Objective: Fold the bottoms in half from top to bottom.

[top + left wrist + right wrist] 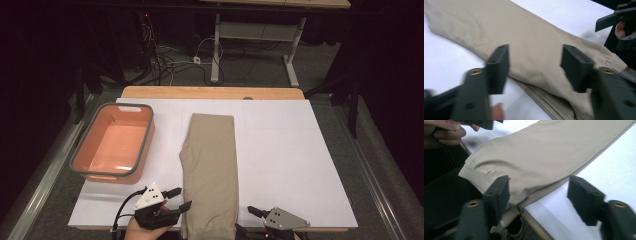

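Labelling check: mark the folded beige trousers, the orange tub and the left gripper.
folded beige trousers (pixel 210 165), high view, mid fabric.
orange tub (pixel 145 142), high view, grey right rim.
left gripper (pixel 180 198), high view, between jaw tips.

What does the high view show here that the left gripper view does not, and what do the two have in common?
High view alone: the orange basin at the table's left, the cables on the floor beyond the table, and the left gripper seen from outside, beside the garment's near end. Left gripper view alone: the layered folded edges of the fabric close up, between its open jaws. Shared: the beige folded garment on the white table, and the right gripper.
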`<state>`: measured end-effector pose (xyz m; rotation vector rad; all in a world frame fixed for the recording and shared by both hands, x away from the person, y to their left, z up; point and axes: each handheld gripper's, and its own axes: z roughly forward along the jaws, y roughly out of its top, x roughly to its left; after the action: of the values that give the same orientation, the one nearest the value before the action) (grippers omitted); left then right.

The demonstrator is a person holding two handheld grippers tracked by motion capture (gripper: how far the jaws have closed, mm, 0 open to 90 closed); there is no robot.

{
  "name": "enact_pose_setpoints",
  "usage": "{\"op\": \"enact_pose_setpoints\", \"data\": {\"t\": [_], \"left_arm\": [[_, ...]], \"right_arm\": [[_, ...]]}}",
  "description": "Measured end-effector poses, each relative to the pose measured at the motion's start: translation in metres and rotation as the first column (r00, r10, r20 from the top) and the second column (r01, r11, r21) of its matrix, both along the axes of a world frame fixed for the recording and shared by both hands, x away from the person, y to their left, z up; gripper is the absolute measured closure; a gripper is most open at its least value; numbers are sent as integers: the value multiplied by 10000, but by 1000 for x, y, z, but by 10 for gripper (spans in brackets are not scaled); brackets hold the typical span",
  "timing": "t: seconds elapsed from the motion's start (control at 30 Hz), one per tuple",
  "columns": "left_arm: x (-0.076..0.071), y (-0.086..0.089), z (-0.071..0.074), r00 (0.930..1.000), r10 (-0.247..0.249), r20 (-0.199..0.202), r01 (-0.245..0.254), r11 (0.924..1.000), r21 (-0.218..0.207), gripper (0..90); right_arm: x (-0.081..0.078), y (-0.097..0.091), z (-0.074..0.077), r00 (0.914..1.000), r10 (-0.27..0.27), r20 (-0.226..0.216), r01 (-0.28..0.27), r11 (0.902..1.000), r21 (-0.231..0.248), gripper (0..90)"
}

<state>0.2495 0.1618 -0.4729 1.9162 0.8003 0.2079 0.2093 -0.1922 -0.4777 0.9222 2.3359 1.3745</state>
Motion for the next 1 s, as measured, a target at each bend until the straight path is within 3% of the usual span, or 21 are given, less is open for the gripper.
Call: {"op": "enact_pose_setpoints", "data": {"t": [0.1,0.17,0.3,0.4,0.5,0.77,0.87,1.0], "left_arm": [[7,2,4,9987,126,491,-158,9977,662,165],[14,3,5,9983,250,520,-289,9967,753,111],[32,4,1,9999,88,142,-105,9927,1203,0],[34,8,-5,9992,276,295,-308,9928,1158,0],[36,10,-9,9998,175,135,-188,9939,1084,0],[38,13,-7,9974,200,692,-251,9970,728,0],[40,13,-8,9975,149,688,-196,9974,694,0],[41,13,-10,9992,130,379,-154,9979,630,0]], "right_arm": [[6,-2,-2,9997,-215,110,214,9997,84,154],[8,-3,-1,9988,-447,207,442,9988,210,101],[13,-2,-1,9971,-699,291,693,9973,233,0],[16,1,-2,9959,-855,294,847,9960,274,0],[22,7,-2,9951,-905,390,898,9958,177,0],[41,12,0,9906,-1280,487,1279,9918,50,0],[48,12,1,9879,-1452,548,1452,9894,43,0],[60,12,2,9861,-1525,661,1538,9880,-143,0]]}}
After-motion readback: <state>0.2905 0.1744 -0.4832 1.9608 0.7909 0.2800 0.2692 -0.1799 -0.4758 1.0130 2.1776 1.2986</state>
